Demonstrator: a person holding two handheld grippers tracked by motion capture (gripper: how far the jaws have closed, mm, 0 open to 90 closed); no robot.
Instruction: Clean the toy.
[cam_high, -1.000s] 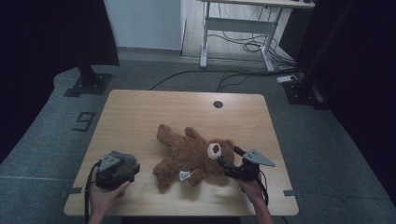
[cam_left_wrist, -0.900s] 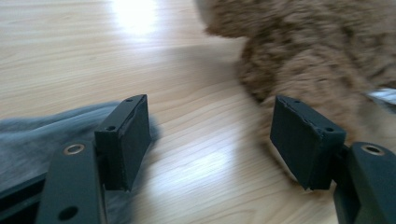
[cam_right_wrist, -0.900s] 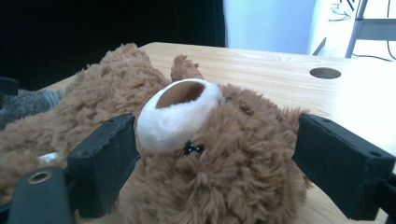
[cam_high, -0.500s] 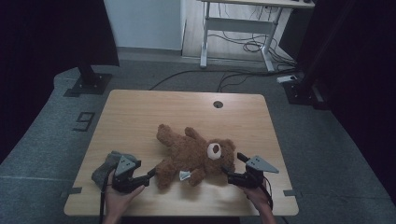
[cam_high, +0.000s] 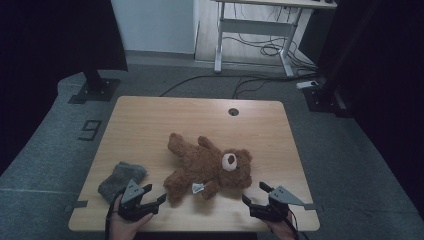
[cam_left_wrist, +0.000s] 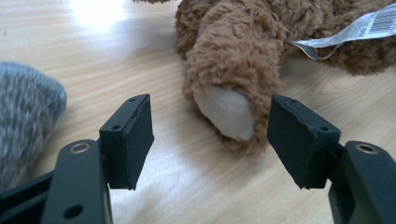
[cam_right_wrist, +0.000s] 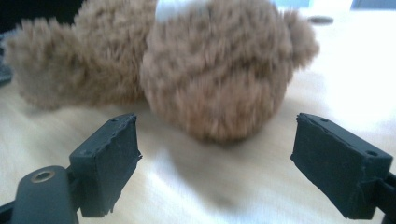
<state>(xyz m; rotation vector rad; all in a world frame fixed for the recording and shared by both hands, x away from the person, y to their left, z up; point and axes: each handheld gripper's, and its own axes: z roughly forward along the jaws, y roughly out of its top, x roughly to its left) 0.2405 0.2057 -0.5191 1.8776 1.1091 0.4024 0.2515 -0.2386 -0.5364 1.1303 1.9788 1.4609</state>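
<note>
A brown teddy bear (cam_high: 210, 167) lies on its back in the middle of the wooden table (cam_high: 150, 125), head toward the right, with a white tag (cam_high: 198, 188) near its lower leg. My left gripper (cam_high: 155, 197) is open at the front left edge, pointing at the bear's foot (cam_left_wrist: 229, 112), which sits just beyond its jaws. My right gripper (cam_high: 254, 195) is open at the front right edge, facing the bear's head (cam_right_wrist: 219, 79). Nothing is between the jaws of either. A grey sock (cam_high: 120, 179) lies crumpled just left of the left gripper.
A round cable hole (cam_high: 233, 111) sits near the table's far edge. A floor mark shaped like a 9 (cam_high: 90, 130) lies left of the table. A white desk frame (cam_high: 255, 25) with cables stands behind.
The left gripper let go of the grey sock, opened, and swung right toward the bear's foot. The right gripper pulled back from the bear's head toward the front edge.
</note>
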